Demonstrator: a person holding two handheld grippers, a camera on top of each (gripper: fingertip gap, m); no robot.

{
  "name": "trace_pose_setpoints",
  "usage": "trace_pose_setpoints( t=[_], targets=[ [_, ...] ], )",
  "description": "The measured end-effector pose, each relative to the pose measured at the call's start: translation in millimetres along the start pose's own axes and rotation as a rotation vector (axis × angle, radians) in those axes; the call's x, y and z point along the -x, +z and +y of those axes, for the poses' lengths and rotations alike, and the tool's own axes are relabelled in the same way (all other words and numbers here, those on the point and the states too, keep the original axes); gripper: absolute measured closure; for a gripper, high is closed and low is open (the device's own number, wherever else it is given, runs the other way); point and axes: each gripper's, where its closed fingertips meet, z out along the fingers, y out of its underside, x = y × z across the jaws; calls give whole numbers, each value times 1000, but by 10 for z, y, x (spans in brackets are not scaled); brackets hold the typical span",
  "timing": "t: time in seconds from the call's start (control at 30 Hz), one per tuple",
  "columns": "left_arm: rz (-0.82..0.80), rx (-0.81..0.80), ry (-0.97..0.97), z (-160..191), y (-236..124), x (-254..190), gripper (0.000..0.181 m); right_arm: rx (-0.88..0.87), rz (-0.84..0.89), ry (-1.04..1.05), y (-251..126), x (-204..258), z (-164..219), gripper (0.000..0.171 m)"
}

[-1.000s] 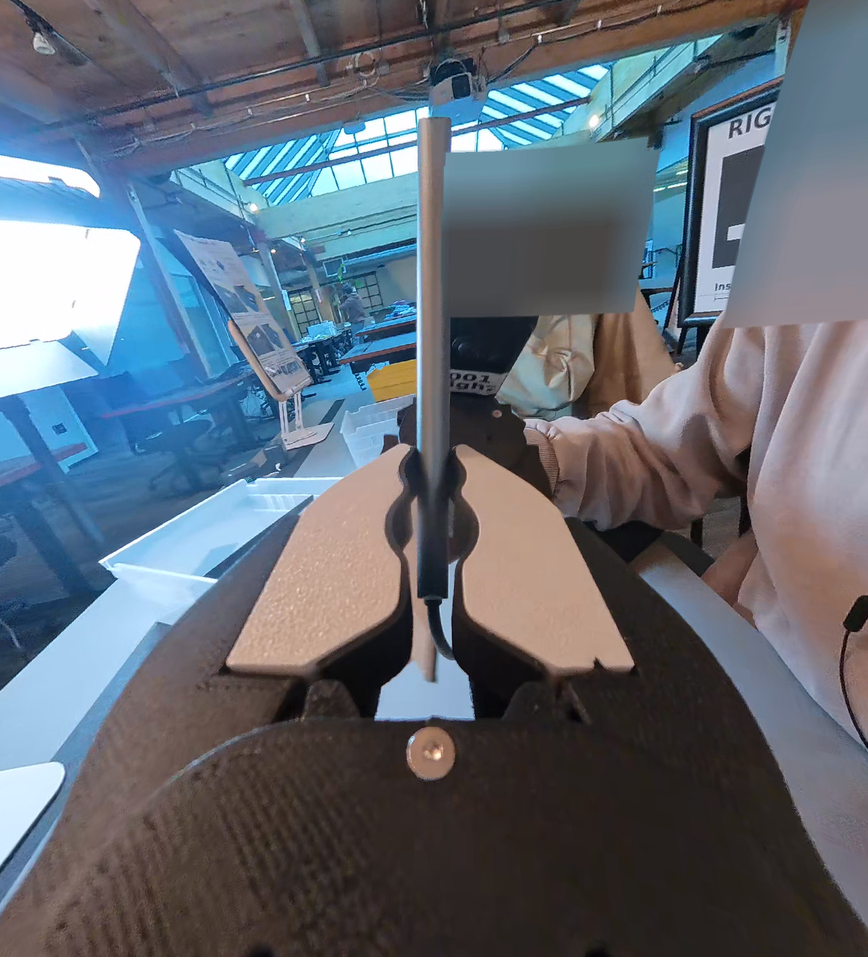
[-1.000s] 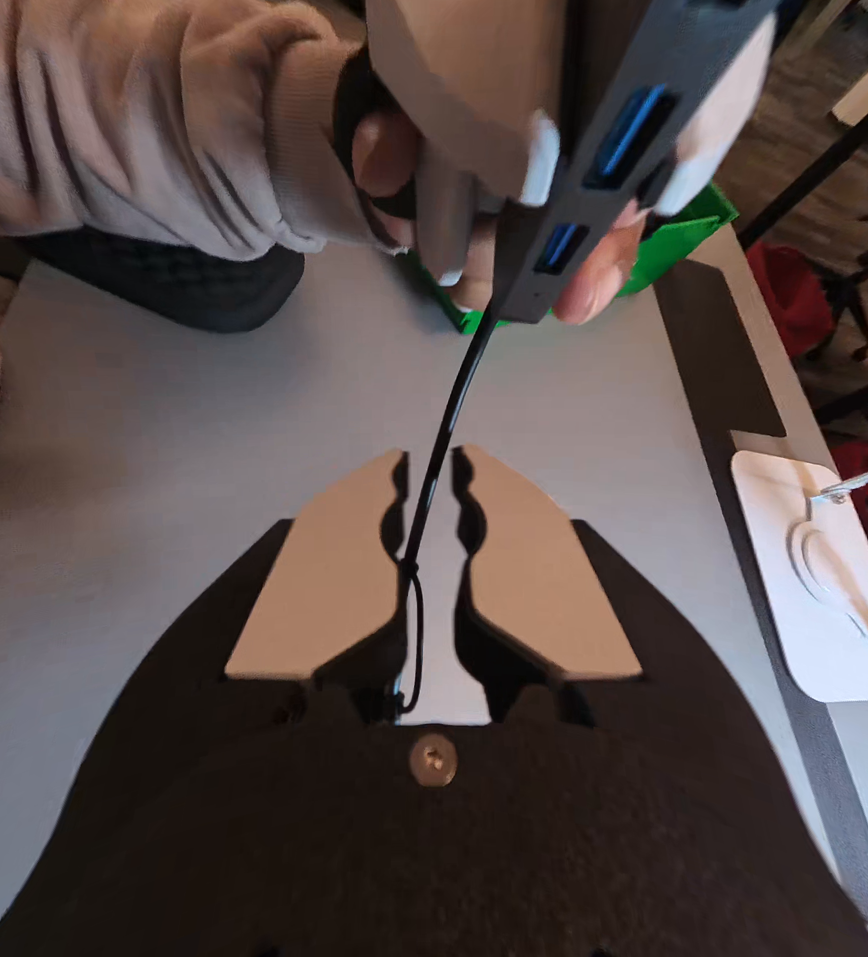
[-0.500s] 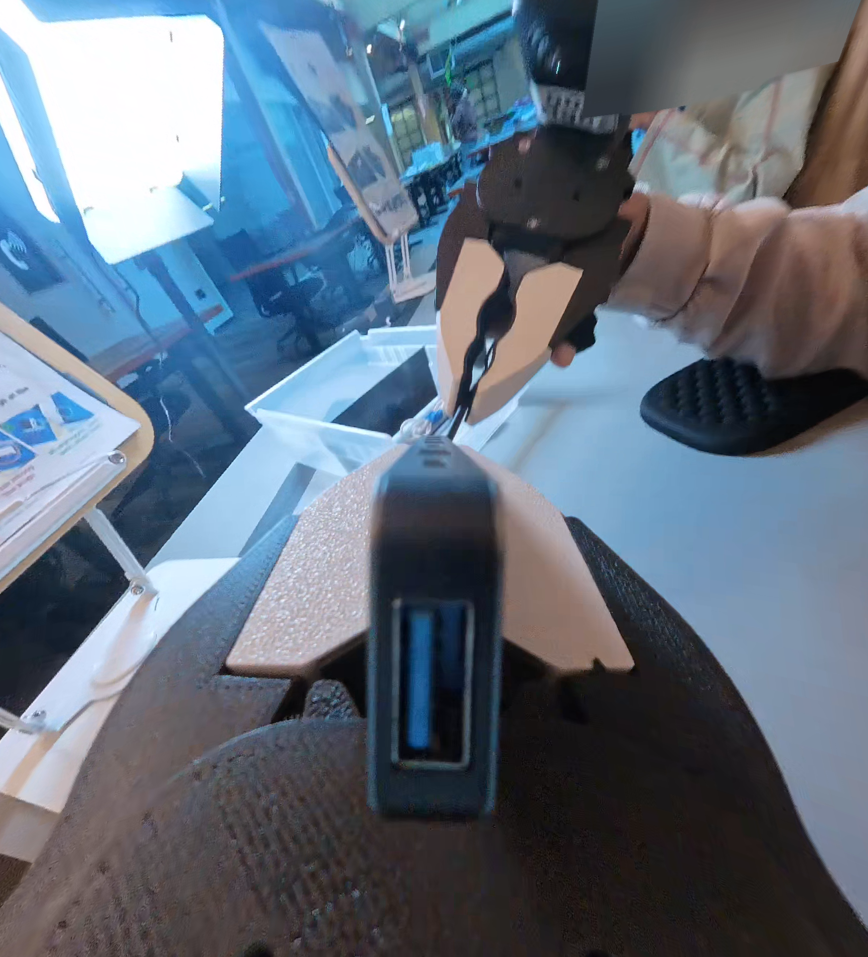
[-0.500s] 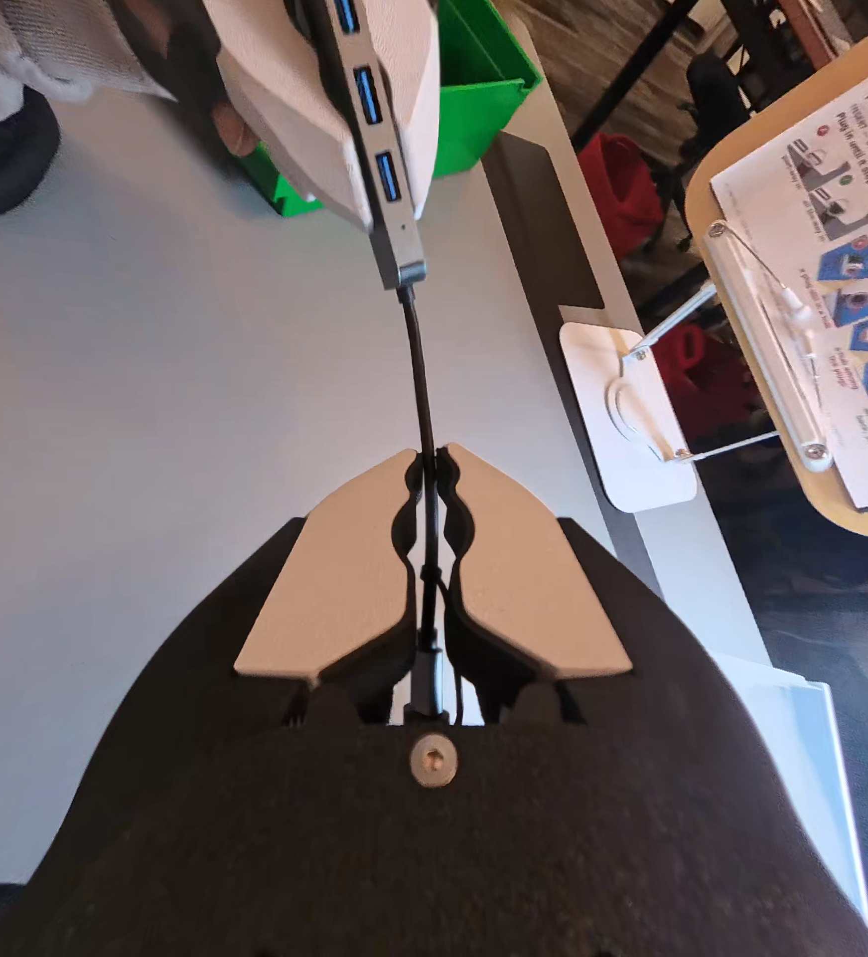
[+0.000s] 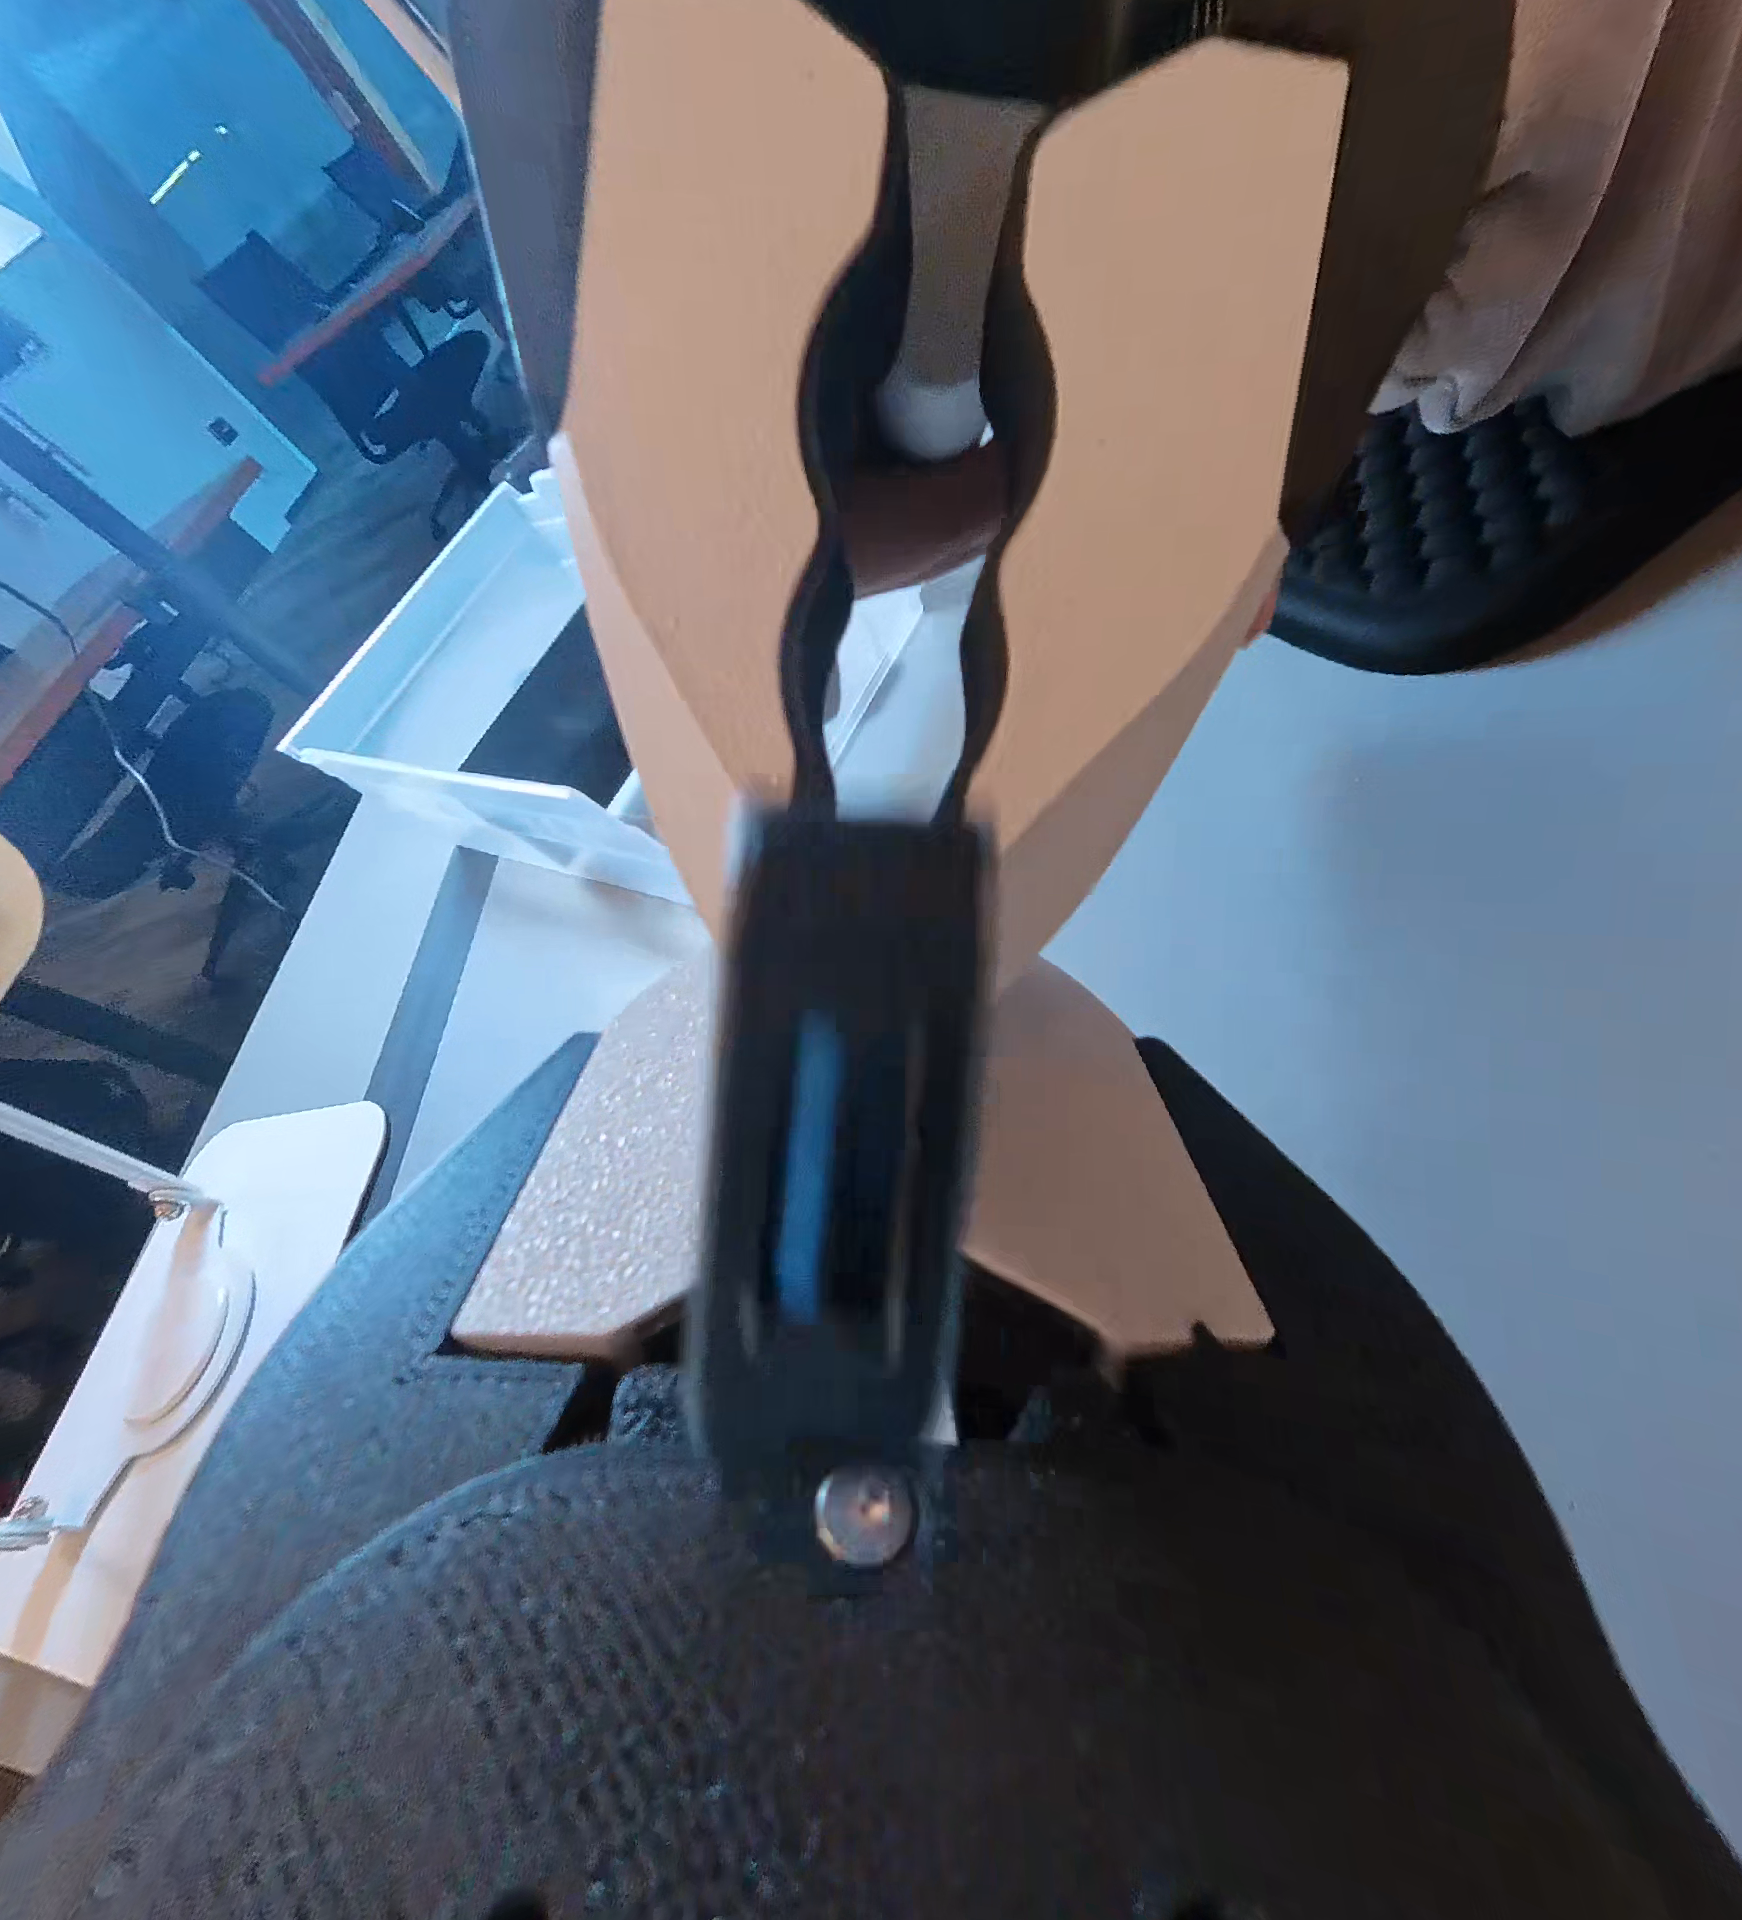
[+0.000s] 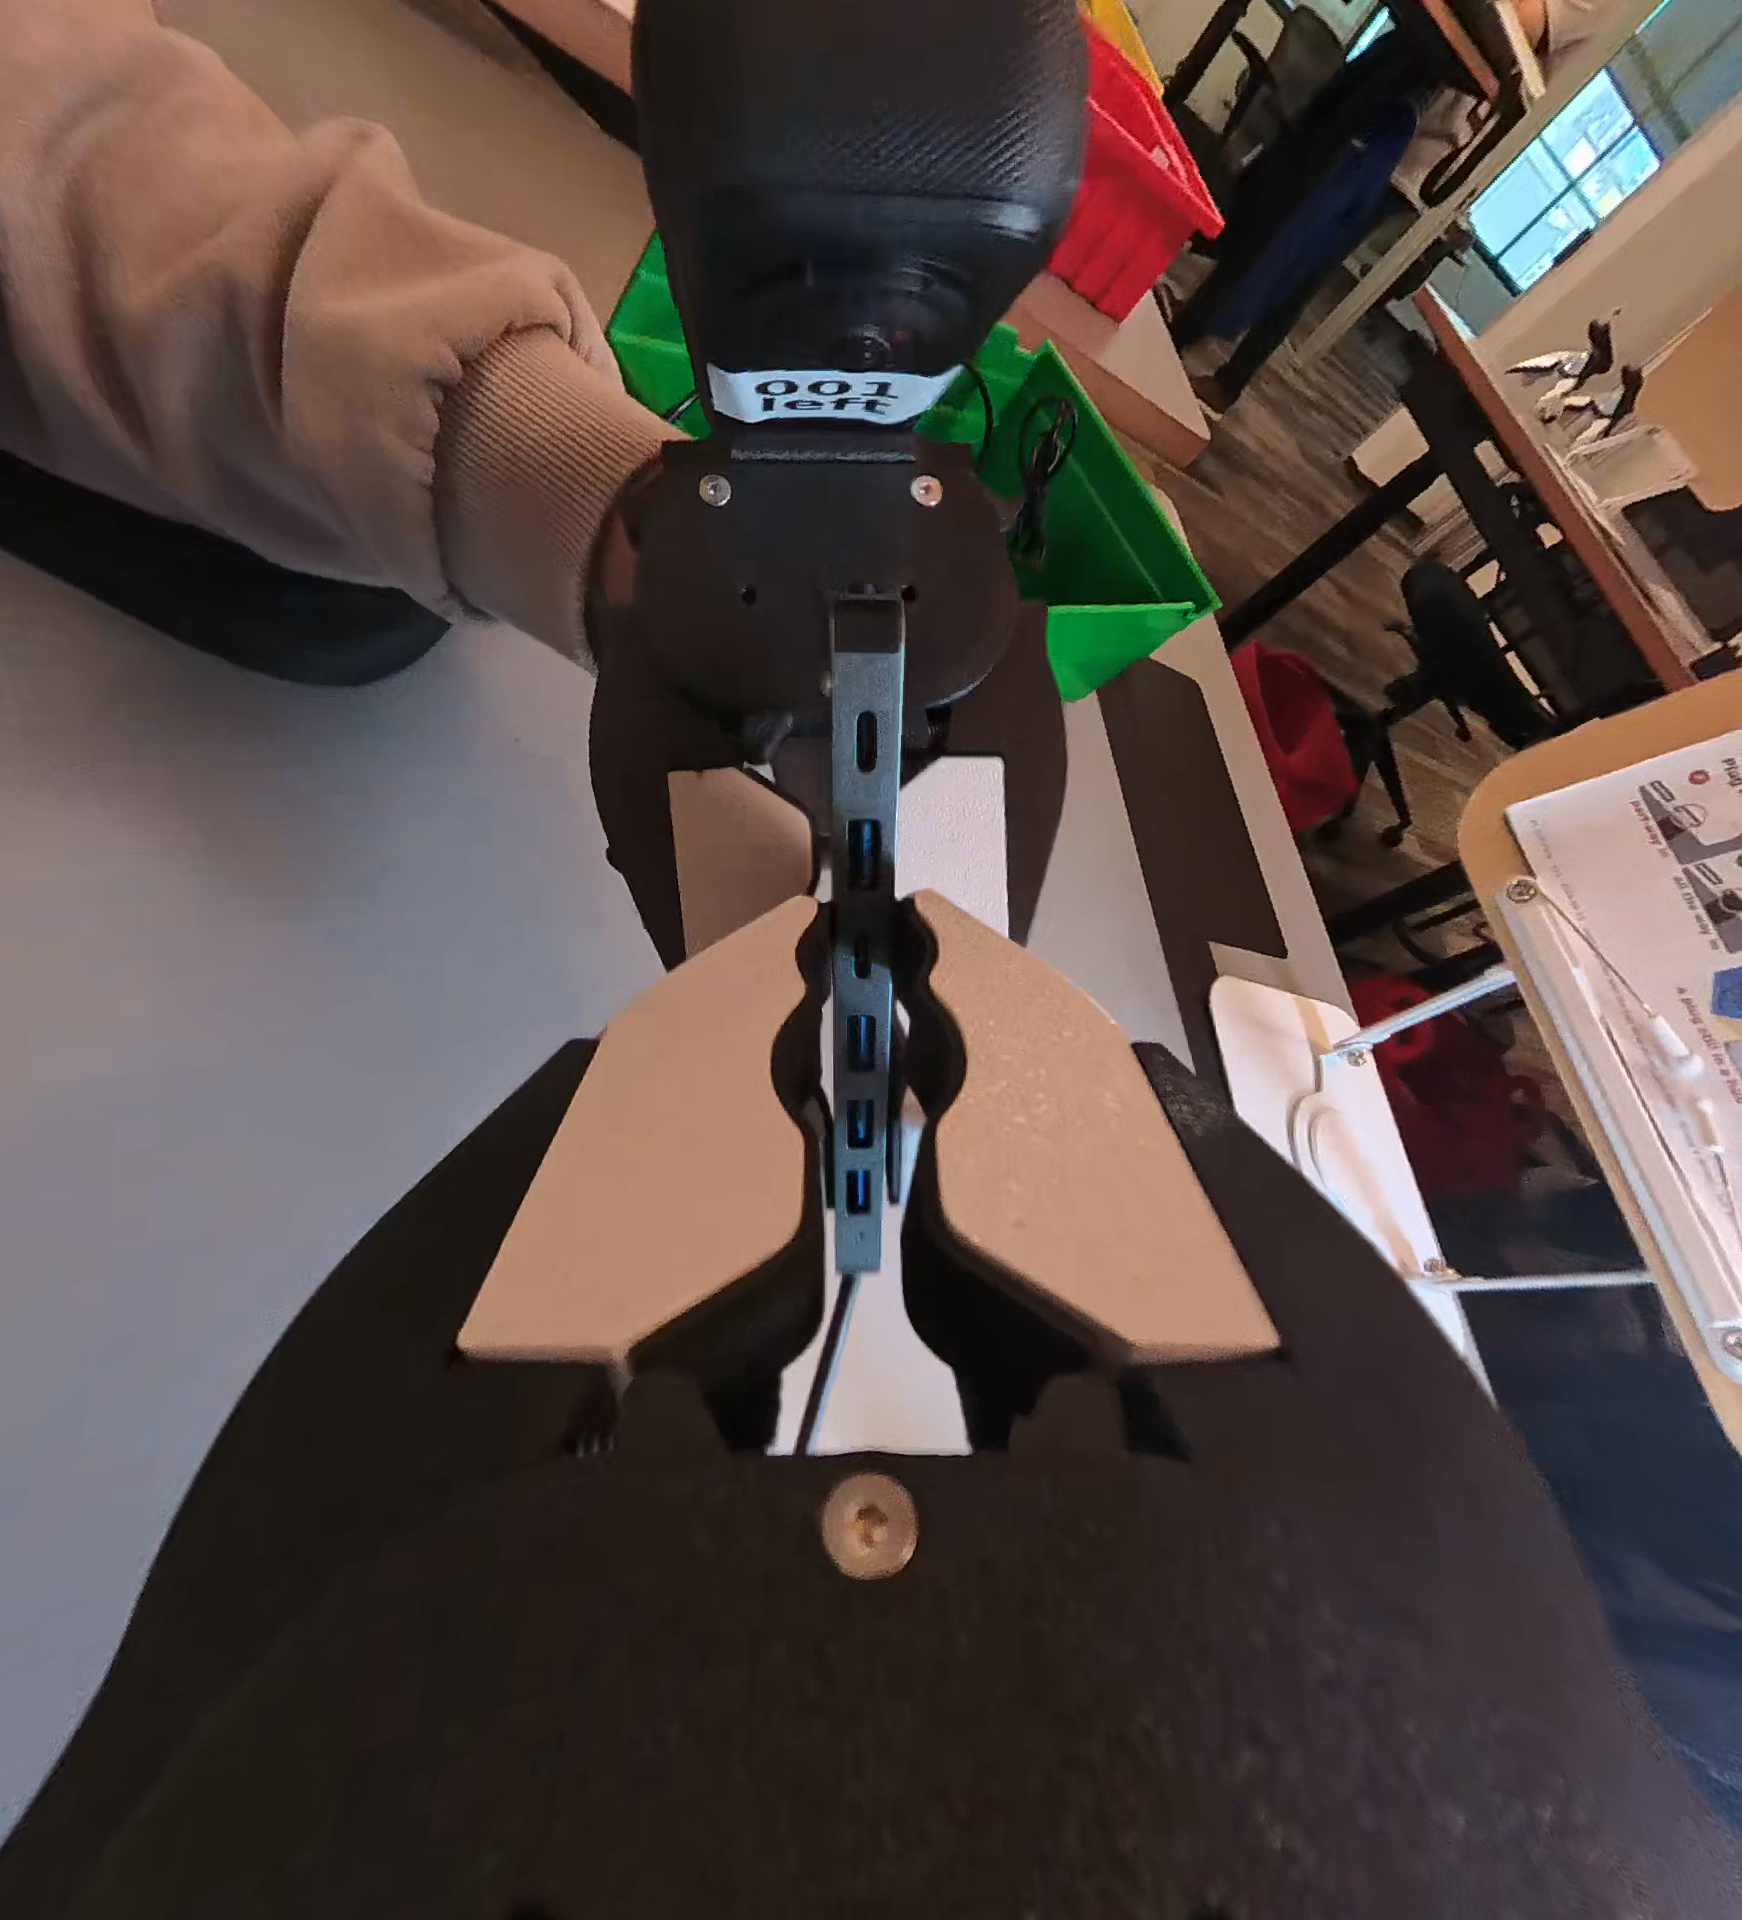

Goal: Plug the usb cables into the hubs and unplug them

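Observation:
A dark grey USB hub (image 5: 846,1195) stands end-on in my left gripper (image 5: 851,997), which is shut on it; a blue port faces the camera. In the right wrist view the hub (image 6: 862,1091) runs lengthwise, its row of ports up, from the left gripper (image 6: 867,862) into my right gripper (image 6: 862,914). The right fingers (image 6: 1054,1122) stand slightly apart on either side of the hub, with table showing in the gap. The hub's black cable (image 6: 825,1361) hangs loose from its near end between them. The right gripper (image 5: 882,769) also fills the top of the left wrist view.
The grey table (image 6: 223,935) holds a green bin (image 6: 1095,540) behind the left gripper, a red bin (image 6: 1137,187) farther back, a black wrist pad (image 5: 1532,540) and a white tray (image 5: 451,707). An instruction sheet stand (image 6: 1677,1039) on a white base (image 6: 1293,1049) sits at the table edge. Tip to tip, the grippers are about 6 centimetres apart.
The two grippers have closed in on each other. My right gripper has let go of the cable, opened a little and slid forward around the hub.

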Motion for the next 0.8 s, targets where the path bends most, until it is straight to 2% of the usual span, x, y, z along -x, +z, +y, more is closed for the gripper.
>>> trace_pose_setpoints(
  t=[0.03, 0.13, 0.27, 0.37, 0.47, 0.53, 0.63, 0.73, 0.8],
  targets=[
    [-14, -19, -16, -15, -19, 39, 169, -12, 9, 15, -62, -54, -23, 161],
    [-85, -77, -101, -46, -176, 279, 160, -38, 139, 42, -406, -400, -77, 161],
    [-206, -197, -220, -90, -515, 661, 149, -118, 497, 91, -1177, -1117, -105, 161],
    [-244, -238, -282, -63, -694, 809, 150, -56, 741, 35, -1660, -1618, 133, 161],
    [-242, -262, -309, -70, -765, 796, 153, 98, 792, -31, -1738, -2118, 578, 161],
    [-211, -262, -318, -70, -747, 683, 153, 162, 749, -34, -1653, -2412, 892, 161],
    [-158, -220, -313, 11, -697, 397, 152, 138, 731, -3, -1568, -2793, 1186, 161],
    [-110, -167, -319, 178, -673, 41, 153, 22, 821, 59, -1631, -3113, 1270, 161],
    [-93, -132, -327, 313, -681, -182, 153, 36, 855, 95, -1635, -3200, 1500, 161]
  ],
)
